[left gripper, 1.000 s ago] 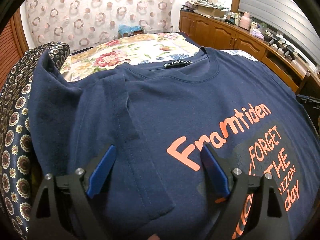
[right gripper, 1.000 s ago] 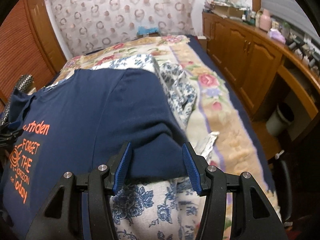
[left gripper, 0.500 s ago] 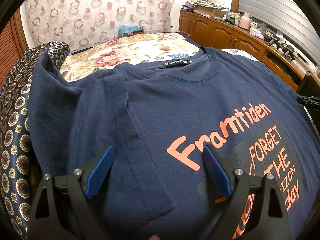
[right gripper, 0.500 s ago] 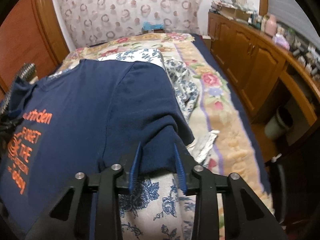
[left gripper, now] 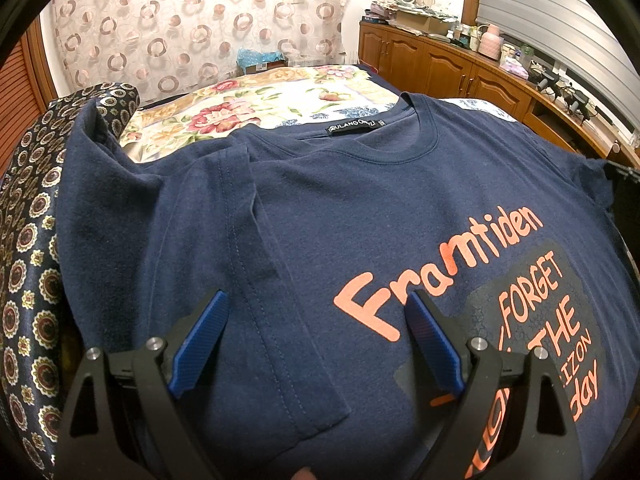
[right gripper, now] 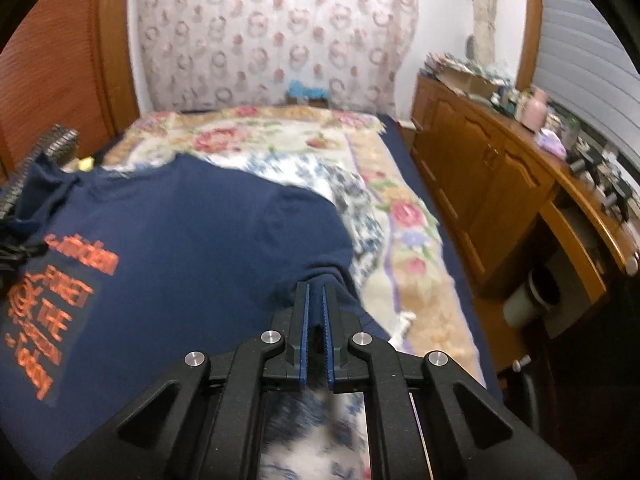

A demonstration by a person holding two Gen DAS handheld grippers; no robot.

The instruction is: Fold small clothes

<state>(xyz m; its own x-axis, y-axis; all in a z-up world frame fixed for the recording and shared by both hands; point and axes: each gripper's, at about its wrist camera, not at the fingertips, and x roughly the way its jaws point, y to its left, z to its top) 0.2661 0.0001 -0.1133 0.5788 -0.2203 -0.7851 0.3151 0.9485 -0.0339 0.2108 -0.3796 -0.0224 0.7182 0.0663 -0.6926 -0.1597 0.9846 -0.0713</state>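
A navy T-shirt [left gripper: 360, 208] with orange lettering lies front up on the bed, its left sleeve [left gripper: 256, 280] folded in over the chest. My left gripper [left gripper: 316, 332] is open and hovers just above that folded sleeve, holding nothing. In the right wrist view the same shirt [right gripper: 192, 232] spreads to the left. My right gripper [right gripper: 316, 300] is shut on the shirt's right sleeve edge [right gripper: 320, 280] and lifts it slightly off the bed.
The bed has a floral cover [left gripper: 248, 100], also in the right wrist view [right gripper: 408, 216]. A dark patterned cloth [left gripper: 28, 240] lies at the left. A wooden cabinet [right gripper: 500, 184] with clutter runs along the right. A bin [right gripper: 528, 300] stands beside it.
My right gripper closed on the shirt's right sleeve edge and raised it; its view has shifted. The left gripper stayed open and almost still.
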